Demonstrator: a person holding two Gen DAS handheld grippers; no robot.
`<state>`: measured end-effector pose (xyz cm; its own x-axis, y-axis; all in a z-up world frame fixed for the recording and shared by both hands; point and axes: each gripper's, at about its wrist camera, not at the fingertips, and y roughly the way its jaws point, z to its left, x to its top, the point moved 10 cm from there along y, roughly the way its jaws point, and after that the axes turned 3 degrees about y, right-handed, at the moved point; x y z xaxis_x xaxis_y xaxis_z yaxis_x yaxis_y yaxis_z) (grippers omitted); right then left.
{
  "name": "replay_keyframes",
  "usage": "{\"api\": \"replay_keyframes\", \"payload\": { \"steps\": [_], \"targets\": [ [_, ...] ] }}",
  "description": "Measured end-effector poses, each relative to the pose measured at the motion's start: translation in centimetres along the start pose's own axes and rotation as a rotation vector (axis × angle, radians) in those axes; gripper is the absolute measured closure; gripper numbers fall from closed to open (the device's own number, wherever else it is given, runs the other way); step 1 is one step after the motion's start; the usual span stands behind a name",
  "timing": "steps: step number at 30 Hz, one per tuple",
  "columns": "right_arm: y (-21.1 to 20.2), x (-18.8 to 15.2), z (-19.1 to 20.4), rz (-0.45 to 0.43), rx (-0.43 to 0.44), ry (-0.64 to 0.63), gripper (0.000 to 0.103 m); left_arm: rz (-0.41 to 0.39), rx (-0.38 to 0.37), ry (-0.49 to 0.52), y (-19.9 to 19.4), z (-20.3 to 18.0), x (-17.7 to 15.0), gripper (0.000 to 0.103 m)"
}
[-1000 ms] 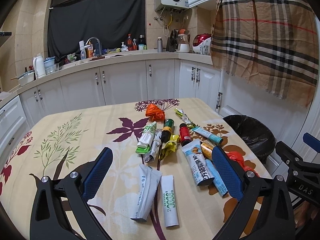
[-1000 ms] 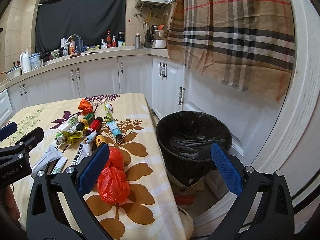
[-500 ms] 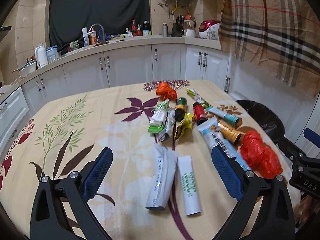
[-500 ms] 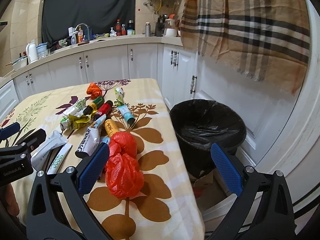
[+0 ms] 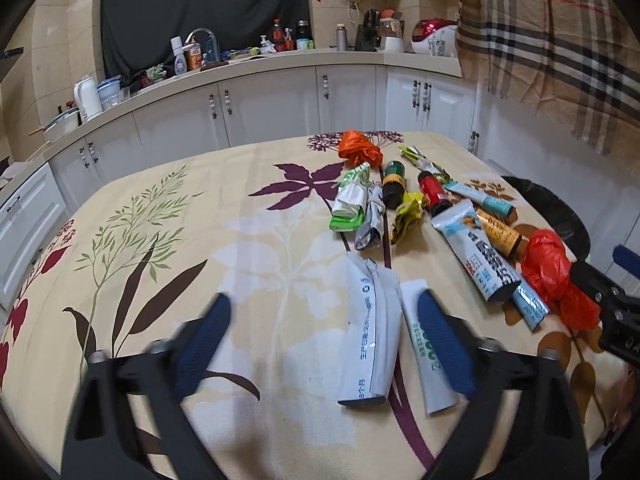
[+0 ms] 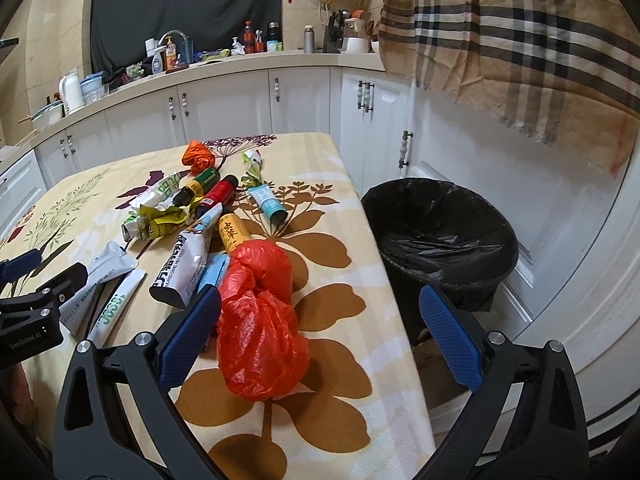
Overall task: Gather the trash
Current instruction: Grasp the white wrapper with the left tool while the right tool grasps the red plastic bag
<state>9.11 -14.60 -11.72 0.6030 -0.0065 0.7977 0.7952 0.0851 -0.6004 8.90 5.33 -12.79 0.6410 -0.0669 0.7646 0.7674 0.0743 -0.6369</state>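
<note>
Trash lies along the right half of the floral tablecloth [image 5: 248, 248]. In the left wrist view, my left gripper [image 5: 324, 344] hangs low over a white flat pouch [image 5: 372, 332], which lies between its closing jaws without touching either pad. A white tube [image 5: 420, 340] sits partly behind the right finger. In the right wrist view, my right gripper [image 6: 320, 334] straddles a crumpled red plastic bag [image 6: 260, 320] at the table's edge. Its jaws are closing, and the right pad is well clear of the bag.
A black-lined bin [image 6: 440, 232] stands on the floor right of the table. More tubes, small bottles [image 5: 394, 188], wrappers and an orange bag [image 5: 358, 148] lie farther back. White cabinets and a cluttered counter run behind, and a plaid cloth [image 6: 520, 40] hangs at the upper right.
Both grippers have come down and closer to the table. The white pouch now lies between the left fingers and the red bag between the right ones. Both pairs of jaws stand narrower.
</note>
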Motion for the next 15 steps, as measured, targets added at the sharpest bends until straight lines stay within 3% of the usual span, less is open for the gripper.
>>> {"api": "replay_keyframes", "payload": {
  "steps": [2,11,15],
  "targets": [
    [0.4,-0.1,0.2,0.015,0.013,-0.004,0.019,0.022,-0.014,0.010,0.4,-0.2,-0.4,0.037],
    [0.8,-0.3,1.2,0.028,0.043,-0.016,0.024,0.036,-0.068,0.002,0.2,-0.9,-0.8,0.038],
    [0.7,-0.4,1.6,0.033,0.057,-0.025,0.032,0.053,-0.079,-0.003,0.3,-0.9,-1.3,0.054]
  ]
}}
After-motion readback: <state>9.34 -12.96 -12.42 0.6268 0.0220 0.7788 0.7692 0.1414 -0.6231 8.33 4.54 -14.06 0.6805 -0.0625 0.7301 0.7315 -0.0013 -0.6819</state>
